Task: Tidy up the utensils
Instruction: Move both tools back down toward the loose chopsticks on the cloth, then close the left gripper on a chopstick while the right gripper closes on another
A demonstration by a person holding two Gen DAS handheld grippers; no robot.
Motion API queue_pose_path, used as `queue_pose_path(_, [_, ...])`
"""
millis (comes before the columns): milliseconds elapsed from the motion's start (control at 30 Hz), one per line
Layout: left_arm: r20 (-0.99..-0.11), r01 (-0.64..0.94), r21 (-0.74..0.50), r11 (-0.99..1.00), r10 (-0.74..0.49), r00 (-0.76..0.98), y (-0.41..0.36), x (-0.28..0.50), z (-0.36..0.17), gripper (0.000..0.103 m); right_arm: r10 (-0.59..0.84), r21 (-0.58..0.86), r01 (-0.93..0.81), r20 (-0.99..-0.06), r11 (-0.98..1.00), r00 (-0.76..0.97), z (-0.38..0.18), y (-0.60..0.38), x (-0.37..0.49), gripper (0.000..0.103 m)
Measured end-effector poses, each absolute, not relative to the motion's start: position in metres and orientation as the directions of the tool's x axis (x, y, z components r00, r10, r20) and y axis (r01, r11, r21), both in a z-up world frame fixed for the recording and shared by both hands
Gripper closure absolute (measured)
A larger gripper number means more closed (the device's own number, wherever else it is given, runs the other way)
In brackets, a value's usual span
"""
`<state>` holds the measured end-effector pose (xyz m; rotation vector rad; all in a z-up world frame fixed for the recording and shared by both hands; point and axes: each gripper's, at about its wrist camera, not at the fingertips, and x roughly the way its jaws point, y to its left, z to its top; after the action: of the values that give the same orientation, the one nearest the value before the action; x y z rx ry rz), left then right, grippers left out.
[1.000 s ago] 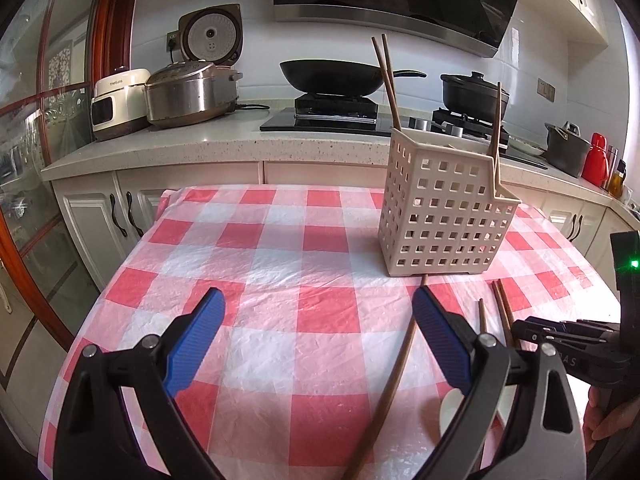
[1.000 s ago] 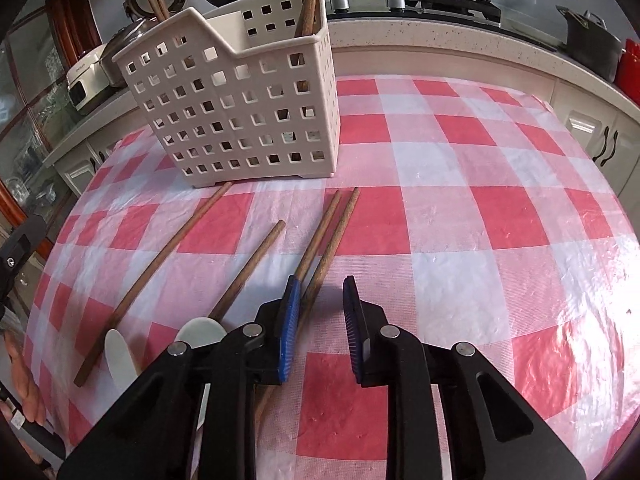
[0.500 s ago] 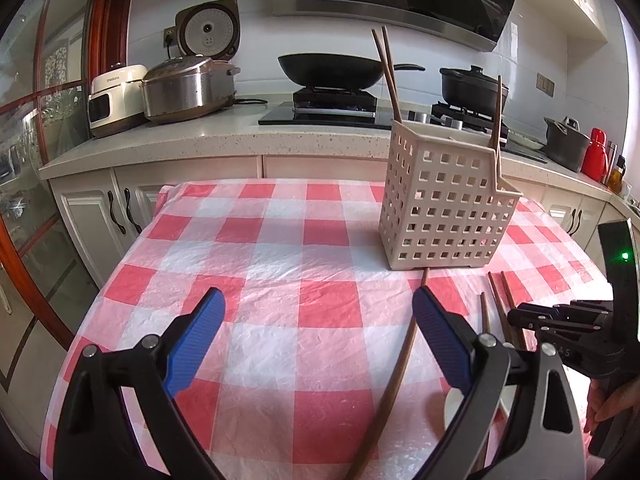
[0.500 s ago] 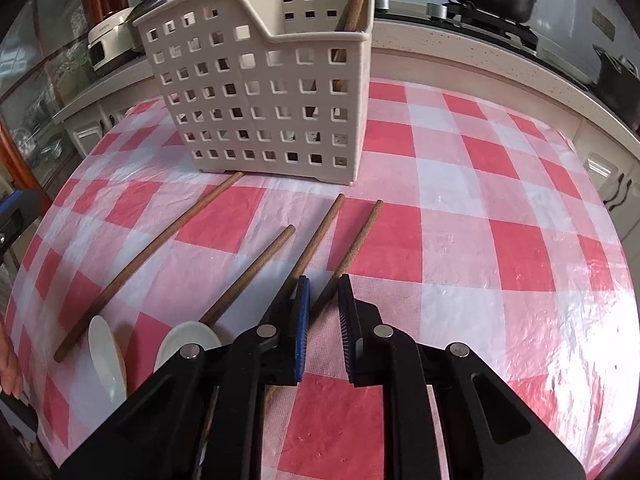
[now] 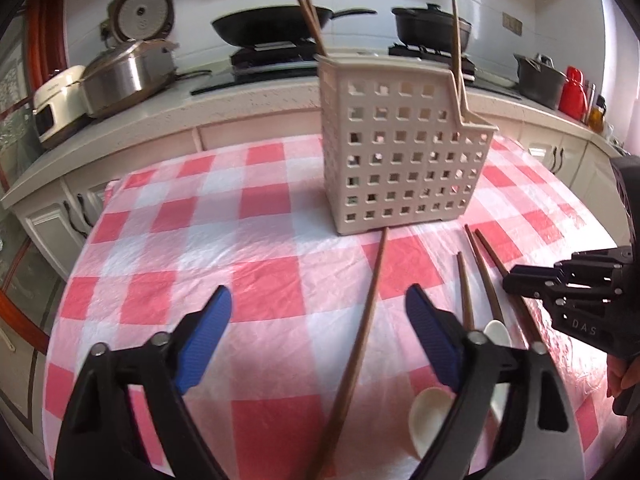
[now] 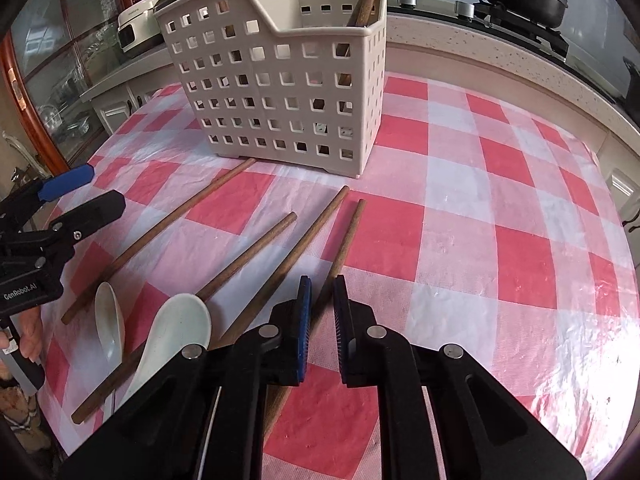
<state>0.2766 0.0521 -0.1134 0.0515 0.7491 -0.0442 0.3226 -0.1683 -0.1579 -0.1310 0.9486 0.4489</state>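
1 chopstick newly inside right gripper

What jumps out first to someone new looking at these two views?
The perforated cream caddy stands mid-table on the red-and-white checked cloth, with chopsticks already upright inside. In front of it lie loose wooden chopsticks and two white spoons. The right tool sits low with its jaws nearly closed around one chopstick, while the left tool hangs wide open above the cloth.
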Motion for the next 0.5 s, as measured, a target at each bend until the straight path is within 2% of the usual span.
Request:
queue_pose_path(167, [-0.733, 0.119, 0.040, 0.992, -0.052, 0.678, 0.038, 0.301, -0.123, 0.029, 0.320, 0.102, -0.413, -0.803, 0.905, 0.503, -0.158, -0.170, 0.326, 0.091])
queue_pose_path(333, [-0.782, 0.160, 0.065, 0.985, -0.049, 0.621, 0.024, 0.327, -0.134, 0.054, 0.324, 0.107, -0.413, -0.801, 0.905, 0.503, -0.158, -0.173, 0.325, 0.091])
queue_pose_path(433, [-0.809, 0.164, 0.061, 0.985, -0.048, 0.586, 0.024, 0.340, -0.142, 0.062, 0.328, 0.114, -0.412, -0.803, 0.904, 0.498, -0.158, -0.174, 0.325, 0.091])
queue_pose_path(500, [-0.823, 0.176, 0.057, 0.983, -0.054, 0.566, 0.024, 0.342, -0.146, 0.063, 0.333, 0.128, -0.405, -0.804, 0.905, 0.492, -0.158, -0.177, 0.326, 0.092])
